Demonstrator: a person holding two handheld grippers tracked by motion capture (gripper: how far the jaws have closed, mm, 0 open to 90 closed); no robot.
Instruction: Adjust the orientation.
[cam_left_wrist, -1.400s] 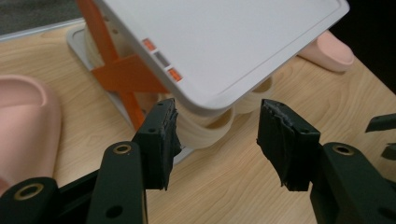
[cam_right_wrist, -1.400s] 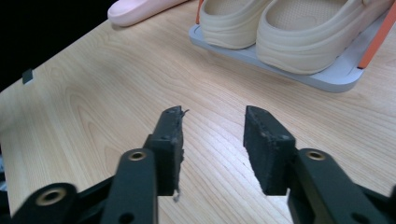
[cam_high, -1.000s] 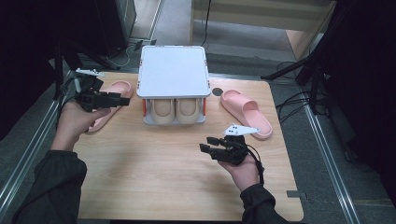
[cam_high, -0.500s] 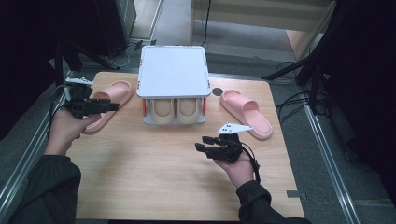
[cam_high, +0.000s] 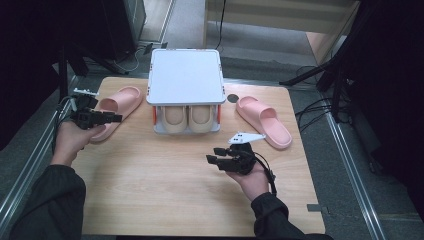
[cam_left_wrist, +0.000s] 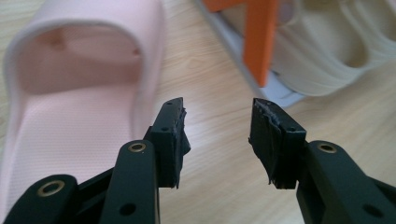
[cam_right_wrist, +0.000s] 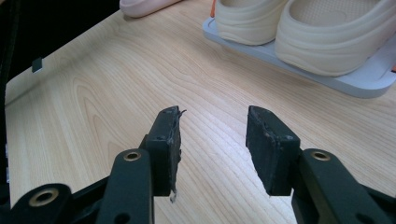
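Worktop (cam_high: 150, 190): pale wood with darker grain lines. Slipper at the left edge (cam_high: 116, 107) and slipper at the right edge (cam_high: 264, 121): plain pink. Pair of shoes (cam_high: 187, 117): cream. Rack (cam_high: 185, 75): light grey top and base, orange posts. Left tool (cam_left_wrist: 219, 135) and right tool (cam_right_wrist: 215, 140): black, with brass-coloured rivets.

Bare table (cam_high: 165, 175) lies open to both grippers; the rack (cam_high: 186, 85) and 2 pink slippers (cam_high: 116, 110) probably block the far half

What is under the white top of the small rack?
Under the rack's white top, two beige slippers sit side by side on its lower shelf. Their front ends show; the rest is covered by the top.
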